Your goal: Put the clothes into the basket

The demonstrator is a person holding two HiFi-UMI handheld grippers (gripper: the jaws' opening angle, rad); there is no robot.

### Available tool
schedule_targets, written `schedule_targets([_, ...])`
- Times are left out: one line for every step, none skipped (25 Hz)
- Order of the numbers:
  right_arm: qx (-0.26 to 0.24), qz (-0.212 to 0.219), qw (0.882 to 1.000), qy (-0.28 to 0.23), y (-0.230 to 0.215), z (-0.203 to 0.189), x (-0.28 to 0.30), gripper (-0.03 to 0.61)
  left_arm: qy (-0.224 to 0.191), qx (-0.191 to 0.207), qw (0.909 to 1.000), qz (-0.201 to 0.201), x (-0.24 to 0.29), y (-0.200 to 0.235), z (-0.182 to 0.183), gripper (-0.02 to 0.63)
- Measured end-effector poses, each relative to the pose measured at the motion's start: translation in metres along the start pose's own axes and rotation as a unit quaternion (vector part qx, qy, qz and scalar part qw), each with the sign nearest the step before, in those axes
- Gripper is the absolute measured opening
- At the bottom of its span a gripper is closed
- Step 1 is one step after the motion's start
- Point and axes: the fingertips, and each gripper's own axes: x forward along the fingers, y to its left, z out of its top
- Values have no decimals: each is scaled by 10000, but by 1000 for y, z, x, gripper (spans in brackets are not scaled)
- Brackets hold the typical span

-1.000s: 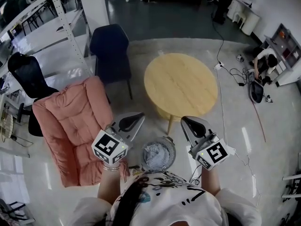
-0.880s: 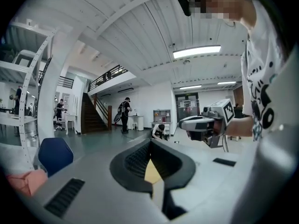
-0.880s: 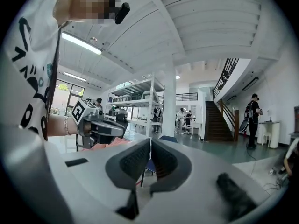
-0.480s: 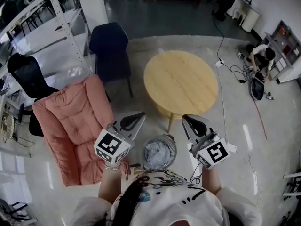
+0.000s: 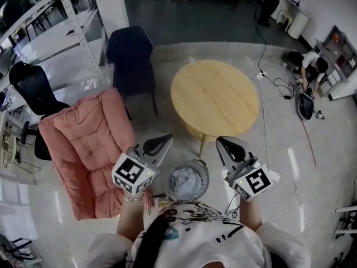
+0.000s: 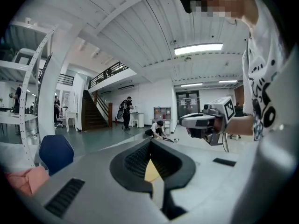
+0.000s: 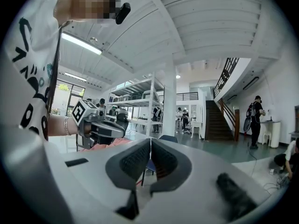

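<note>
Down on the floor, between and below the two grippers, sits the round basket [image 5: 205,173], mouth up, with the clothes [image 5: 182,178] bunched inside, so no real long axis. The left gripper [image 5: 159,144] and right gripper [image 5: 227,147] both have their jaws closed on nothing. Pale shiny floor [image 5: 312,205], pink armchair [image 5: 83,149] on the left, round wooden desk [image 5: 215,99] ahead.

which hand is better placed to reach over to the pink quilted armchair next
Left. The left tool hangs just beside the edge of the pink quilted armchair; the right tool sits on the far side of the round wire basket, farther from it. Both tools are shut and empty.
</note>
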Motion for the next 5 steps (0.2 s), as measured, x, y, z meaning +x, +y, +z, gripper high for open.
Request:
schedule_targets([7,-8,10000,-1,1,0,0,31,-5,-2,10000,-5,-1,-1,-1,15])
schedule_targets([7,-12,10000,4,2,-1,-1,31,-12,-9,10000,-11,-2,-1,-1,15])
schedule_targets([2,-11,10000,13,3,-2,-1,31,-18,-17,10000,-16,-3,-2,-2,15])
schedule_targets([-4,-7,10000,24,4,-3,-1,31,-24,-26,10000,-21,-4,-2,-3,15])
schedule_targets([-11,-2,10000,35,6,-3,-1,31,-29,-34,10000,-25,-5,-2,-4,15])
